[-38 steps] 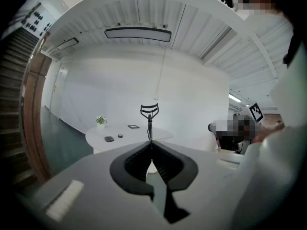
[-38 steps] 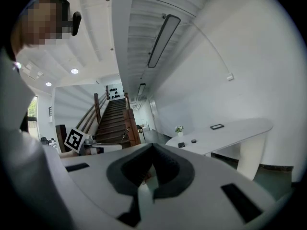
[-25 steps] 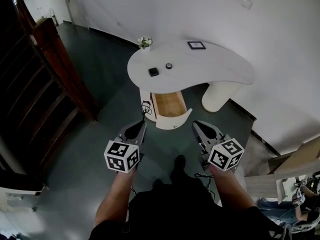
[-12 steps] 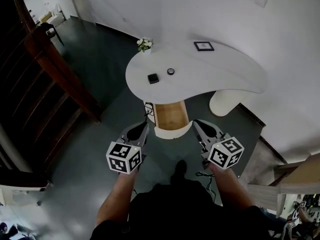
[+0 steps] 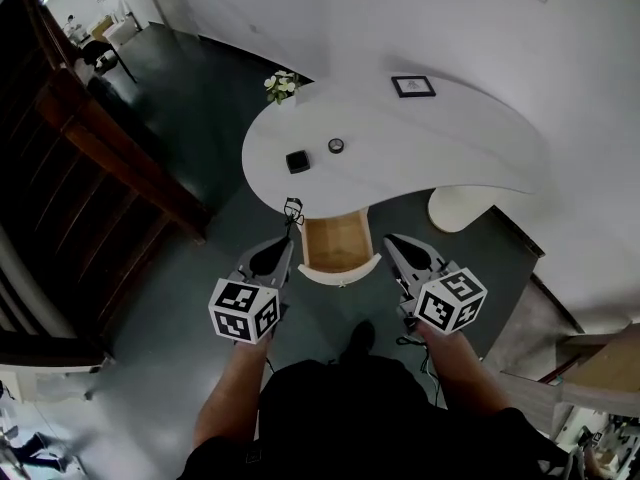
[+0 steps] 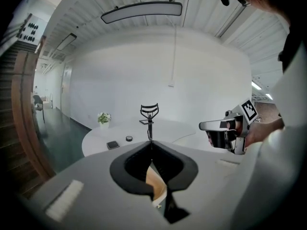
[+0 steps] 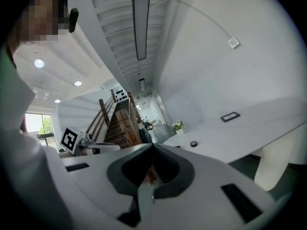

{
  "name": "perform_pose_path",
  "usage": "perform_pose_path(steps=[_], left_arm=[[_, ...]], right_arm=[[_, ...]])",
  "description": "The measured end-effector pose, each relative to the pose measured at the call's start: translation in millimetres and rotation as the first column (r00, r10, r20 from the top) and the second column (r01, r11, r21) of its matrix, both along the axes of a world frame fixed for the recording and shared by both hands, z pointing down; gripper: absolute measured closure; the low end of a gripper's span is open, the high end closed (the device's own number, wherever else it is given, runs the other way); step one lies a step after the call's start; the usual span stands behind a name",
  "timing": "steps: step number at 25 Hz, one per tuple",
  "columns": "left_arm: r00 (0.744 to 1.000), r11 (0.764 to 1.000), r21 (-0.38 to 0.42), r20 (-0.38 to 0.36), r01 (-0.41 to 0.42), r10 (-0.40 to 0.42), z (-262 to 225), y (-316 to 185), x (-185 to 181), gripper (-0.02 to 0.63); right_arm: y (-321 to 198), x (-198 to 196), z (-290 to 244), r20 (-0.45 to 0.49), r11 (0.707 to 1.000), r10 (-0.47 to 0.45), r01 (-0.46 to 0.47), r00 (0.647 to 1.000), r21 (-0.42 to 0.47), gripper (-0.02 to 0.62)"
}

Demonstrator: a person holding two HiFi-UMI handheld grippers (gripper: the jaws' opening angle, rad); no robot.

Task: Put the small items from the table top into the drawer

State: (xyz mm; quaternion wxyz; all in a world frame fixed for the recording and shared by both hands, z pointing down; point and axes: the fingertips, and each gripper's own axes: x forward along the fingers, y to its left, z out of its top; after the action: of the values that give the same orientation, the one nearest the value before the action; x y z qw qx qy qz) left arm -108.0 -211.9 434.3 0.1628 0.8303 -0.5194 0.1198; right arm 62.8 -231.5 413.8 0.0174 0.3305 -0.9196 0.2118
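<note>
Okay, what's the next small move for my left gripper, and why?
Probably swing the left gripper rightward over the open drawer before releasing. Its jaws are shut on the eyelash curler, which sits just left of the drawer.

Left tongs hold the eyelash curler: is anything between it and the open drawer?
Nothing visible does. The eyelash curler sticks out of the shut left tongs, just left of the drawer. The drawer is pulled out from under the table, and the part of its wooden bottom that shows is bare.
</note>
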Motion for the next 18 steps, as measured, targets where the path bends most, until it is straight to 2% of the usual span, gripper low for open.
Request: perform_pose_path(steps=[8, 15, 18], left_arm=[[1.0, 0.999, 0.025, -0.015, -0.022, 0.023, -8.6, -16.1, 7.8, 0.592], [0.995, 0.997, 0.033, -0.065, -0.069, 0.071, -2.5, -16.3, -10.2, 0.592], [0.992, 0.993, 0.03, -0.053, -0.111, 0.113, 4.2, -12.4, -17.5, 0.592]], right_arm=[[-12.9, 9.2, -7.0, -0.002, 0.999, 0.027, -0.027, 1.0, 0.02, 0.583], [-13.3, -11.3, -18.3, -0.06, 0.997, 0.073, -0.07, 0.996, 0.045, 0.583], [-12.9, -23.6, -19.0, -0.073, 0.995, 0.092, -0.088, 0.993, 0.051, 0.583]])
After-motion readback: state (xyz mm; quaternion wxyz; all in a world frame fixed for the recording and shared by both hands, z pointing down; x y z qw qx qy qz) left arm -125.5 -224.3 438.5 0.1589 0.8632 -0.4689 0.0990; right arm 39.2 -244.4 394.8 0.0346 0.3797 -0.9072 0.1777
